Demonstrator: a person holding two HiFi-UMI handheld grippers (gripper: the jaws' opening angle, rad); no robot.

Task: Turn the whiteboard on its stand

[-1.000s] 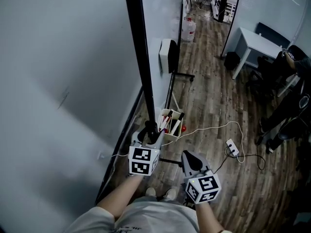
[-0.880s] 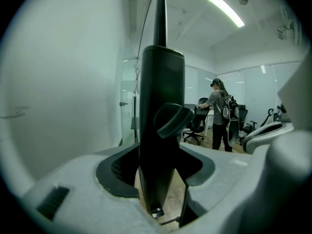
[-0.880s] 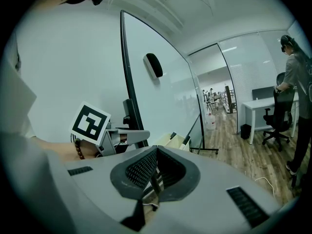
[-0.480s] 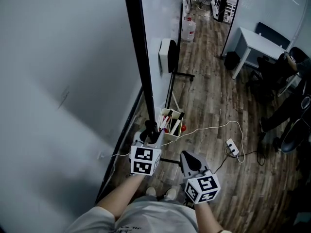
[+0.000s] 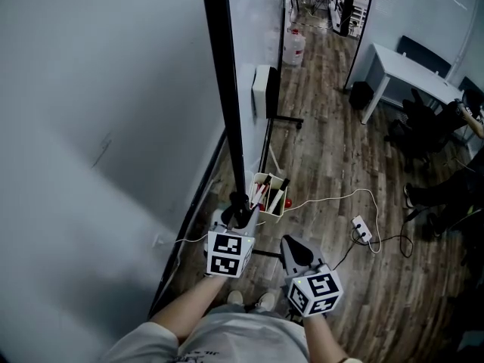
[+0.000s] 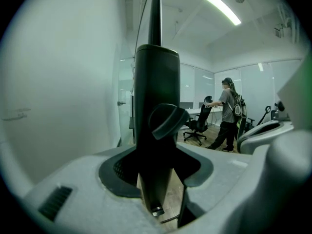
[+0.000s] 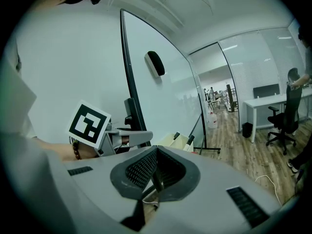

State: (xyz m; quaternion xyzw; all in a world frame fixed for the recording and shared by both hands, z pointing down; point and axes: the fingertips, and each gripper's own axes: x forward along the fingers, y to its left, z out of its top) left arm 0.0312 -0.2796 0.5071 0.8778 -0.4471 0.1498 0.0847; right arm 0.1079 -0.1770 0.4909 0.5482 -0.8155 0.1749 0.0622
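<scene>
The whiteboard [image 5: 113, 89] stands edge-on, filling the left of the head view, and its black frame edge [image 5: 224, 89] runs down the middle. My left gripper [image 5: 240, 206] is shut on the lower end of that frame. In the left gripper view the black post [image 6: 156, 96] with a clamp knob [image 6: 166, 122] stands between the jaws of the left gripper [image 6: 155, 179]. My right gripper [image 5: 295, 249] hangs just to the right, shut on nothing. The right gripper view shows the board face [image 7: 165, 101] past the right gripper [image 7: 153, 177].
A tray of markers [image 5: 268, 191] hangs at the board's foot. A black eraser [image 7: 155, 63] sticks to the board. A power strip [image 5: 363, 229] and white cable lie on the wood floor. A white desk [image 5: 404, 70] and office chairs stand at the right; a person [image 6: 228, 113] stands beyond.
The board's black edge and my left gripper on it have shifted slightly to the right. The right gripper has stayed where it was.
</scene>
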